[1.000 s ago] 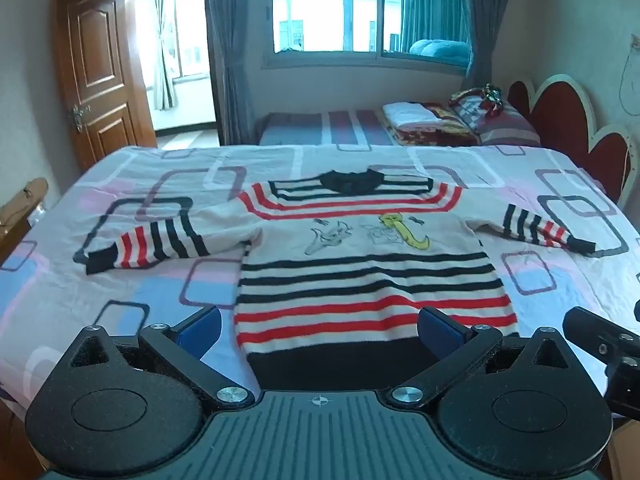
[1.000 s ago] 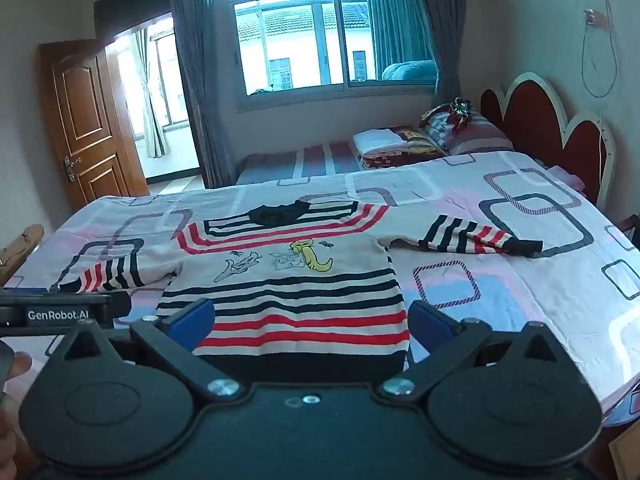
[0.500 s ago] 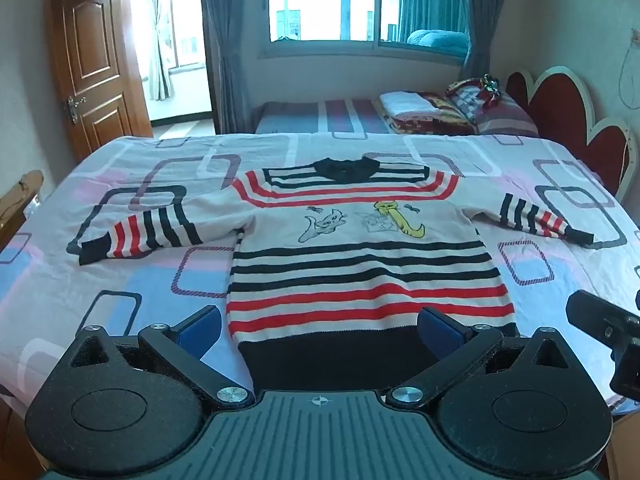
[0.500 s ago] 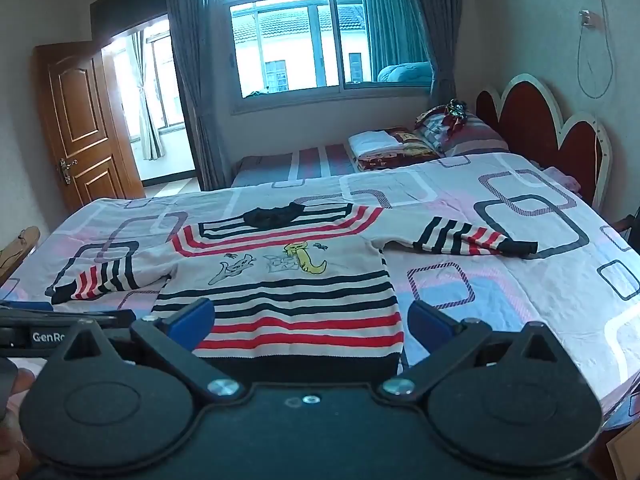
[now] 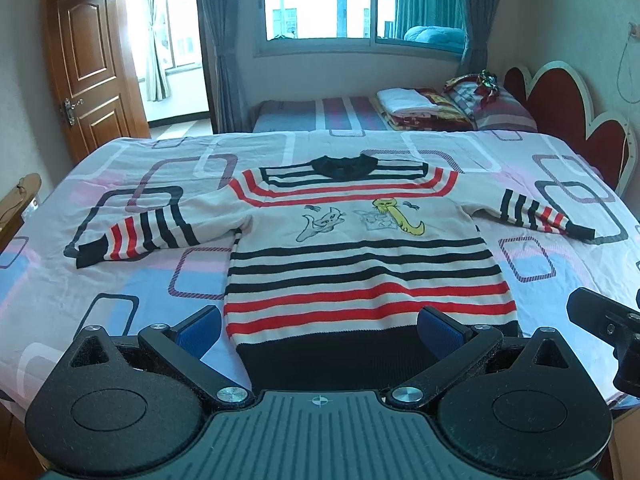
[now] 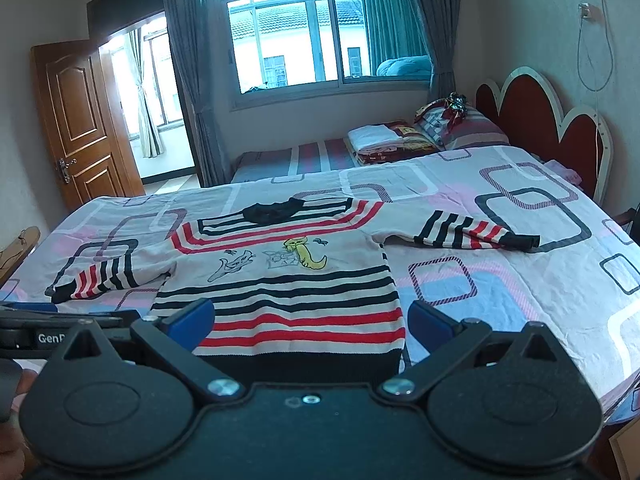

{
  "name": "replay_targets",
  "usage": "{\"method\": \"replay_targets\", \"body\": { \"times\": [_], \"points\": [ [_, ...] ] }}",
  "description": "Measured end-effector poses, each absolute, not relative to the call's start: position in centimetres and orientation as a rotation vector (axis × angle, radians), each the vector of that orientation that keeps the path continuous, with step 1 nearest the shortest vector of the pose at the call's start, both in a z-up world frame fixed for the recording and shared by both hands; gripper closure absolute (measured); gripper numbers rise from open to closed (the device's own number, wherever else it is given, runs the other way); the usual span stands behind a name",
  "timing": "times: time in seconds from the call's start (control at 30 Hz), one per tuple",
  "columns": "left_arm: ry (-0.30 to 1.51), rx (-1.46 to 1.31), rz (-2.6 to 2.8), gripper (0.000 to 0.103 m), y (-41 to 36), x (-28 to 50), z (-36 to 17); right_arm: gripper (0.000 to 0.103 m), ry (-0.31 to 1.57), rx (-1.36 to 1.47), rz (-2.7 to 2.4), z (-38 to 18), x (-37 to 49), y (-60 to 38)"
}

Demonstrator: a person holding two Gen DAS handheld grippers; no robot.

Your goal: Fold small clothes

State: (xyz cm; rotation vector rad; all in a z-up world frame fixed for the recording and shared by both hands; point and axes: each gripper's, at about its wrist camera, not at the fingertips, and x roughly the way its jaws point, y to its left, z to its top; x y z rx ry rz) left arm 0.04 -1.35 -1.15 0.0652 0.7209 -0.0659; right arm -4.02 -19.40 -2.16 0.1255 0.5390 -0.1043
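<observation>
While both grippers hang above the near edge of the bed (image 5: pixel 328 148), the striped sweater (image 5: pixel 364 256) lies flat and face up on the patterned bedsheet (image 5: pixel 152 288), its black collar (image 5: pixel 343 167) toward the far side and its black hem band (image 5: pixel 332 356) nearest the cameras. Both sleeves are spread outward: the left sleeve (image 5: pixel 144 234) angles down toward the near left, and the right sleeve (image 5: pixel 536 214) reaches out to the right, ending in a dark cuff. Cartoon figures (image 5: pixel 360 220) are printed across the chest between the red shoulder stripes and the black body stripes. From the left wrist view, the left gripper (image 5: pixel 320 328) stands wide, its blue fingertips (image 5: pixel 199 329) apart with the hem between them and nothing held; part of the other tool shows at the right edge. From the right wrist view, the right gripper (image 6: pixel 311 318) is likewise spread wide and empty, its blue fingertips (image 6: pixel 431 325) framing the lower right part of the sweater (image 6: pixel 280 280). Whether either gripper touches the fabric cannot be told. Beyond the bed sit folded bedding (image 5: pixel 424 106), a red scalloped headboard (image 5: pixel 568 120), a window (image 5: pixel 340 0) with grey curtains, and a wooden door (image 5: pixel 92 68).
</observation>
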Motion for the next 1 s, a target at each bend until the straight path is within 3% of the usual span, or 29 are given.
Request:
{"method": "replay_targets", "body": {
  "times": [1.0],
  "points": [
    [0.728, 0.059, -0.064, 0.0, -1.22, 0.28, -1.67, 0.001, 0.548, 0.131, -0.116, -2.59, -3.71, -19.29]
  ]
}}
